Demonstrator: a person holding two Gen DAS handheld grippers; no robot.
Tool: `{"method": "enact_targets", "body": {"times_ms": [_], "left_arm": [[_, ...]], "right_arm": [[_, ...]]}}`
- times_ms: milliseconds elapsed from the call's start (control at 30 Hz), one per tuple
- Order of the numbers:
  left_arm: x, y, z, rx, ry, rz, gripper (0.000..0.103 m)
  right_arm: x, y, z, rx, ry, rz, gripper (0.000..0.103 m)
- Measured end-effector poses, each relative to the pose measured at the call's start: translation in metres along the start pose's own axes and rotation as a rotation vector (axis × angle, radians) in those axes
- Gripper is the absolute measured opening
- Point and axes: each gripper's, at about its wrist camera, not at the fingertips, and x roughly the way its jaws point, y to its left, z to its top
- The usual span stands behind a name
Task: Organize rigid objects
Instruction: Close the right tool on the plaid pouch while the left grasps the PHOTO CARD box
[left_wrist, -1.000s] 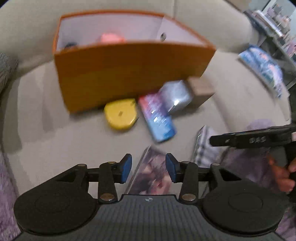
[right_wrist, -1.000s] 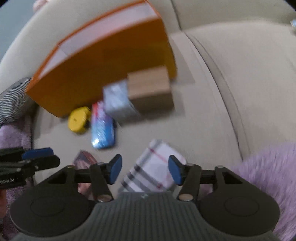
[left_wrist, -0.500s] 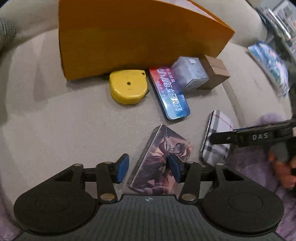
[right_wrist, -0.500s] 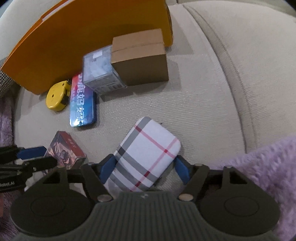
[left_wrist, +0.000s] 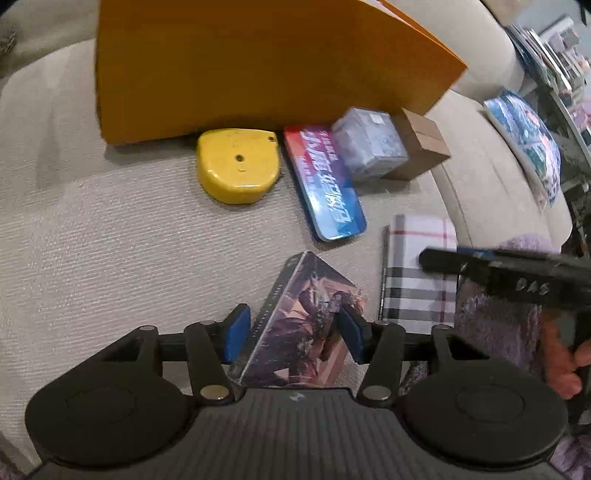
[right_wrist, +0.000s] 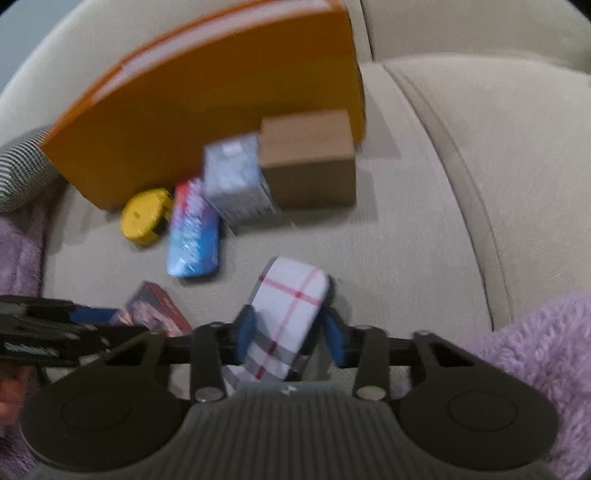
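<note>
right gripper (right_wrist: 290, 338) jaws, just closing, clamping plaid case (right_wrist: 288, 317), near end hidden, view blurred | left gripper (left_wrist: 291, 332) jaws, just widening, straddling illustrated box (left_wrist: 303, 317), contact unclear | both lying near sofa cushion's (left_wrist: 110, 229) front edge

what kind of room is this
Most likely a living room: the things lie on a beige fabric sofa cushion, a fuzzy purple blanket is draped alongside, and cluttered shelves stand beyond the sofa arm.
</note>
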Motion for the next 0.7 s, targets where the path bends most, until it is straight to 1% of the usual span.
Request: {"method": "enact_targets", "body": {"times_ms": [33, 67, 133, 200, 267, 433, 467, 567, 600, 700], "left_arm": [[-0.001, -0.003, 0.0, 0.003, -0.003, 0.01, 0.06], [-0.002, -0.004, -0.001, 0.005, -0.007, 0.021, 0.059], [-0.005, -0.008, -0.003, -0.006, -0.022, 0.04, 0.054], [-0.007, -0.009, -0.006, -0.022, -0.03, 0.048, 0.05], [-0.01, -0.01, -0.008, -0.035, -0.038, 0.053, 0.048], [-0.015, -0.011, -0.012, -0.077, -0.056, 0.059, 0.043], [-0.015, -0.01, -0.014, -0.099, -0.056, 0.057, 0.043], [-0.012, 0.0, -0.016, -0.229, -0.042, 0.028, 0.043], [-0.011, 0.002, -0.018, -0.25, -0.047, 0.023, 0.043], [-0.012, 0.001, -0.021, -0.271, -0.049, 0.02, 0.043]], "right_arm": [[-0.005, 0.006, 0.0, -0.016, -0.015, 0.011, 0.027], [-0.008, 0.013, -0.001, -0.03, -0.027, 0.024, 0.025], [-0.015, 0.024, -0.003, -0.054, -0.043, 0.06, 0.019], [-0.017, 0.037, -0.007, -0.083, -0.044, 0.085, 0.019], [-0.017, 0.044, -0.01, -0.113, -0.035, 0.081, 0.019], [-0.001, 0.048, -0.022, -0.093, 0.039, 0.092, 0.023], [0.001, 0.048, -0.026, -0.092, 0.047, 0.088, 0.023], [0.006, 0.045, -0.037, -0.061, 0.072, 0.097, 0.023], [0.005, 0.043, -0.04, -0.041, 0.071, 0.108, 0.022], [0.007, 0.039, -0.046, -0.007, 0.083, 0.138, 0.022]]}}
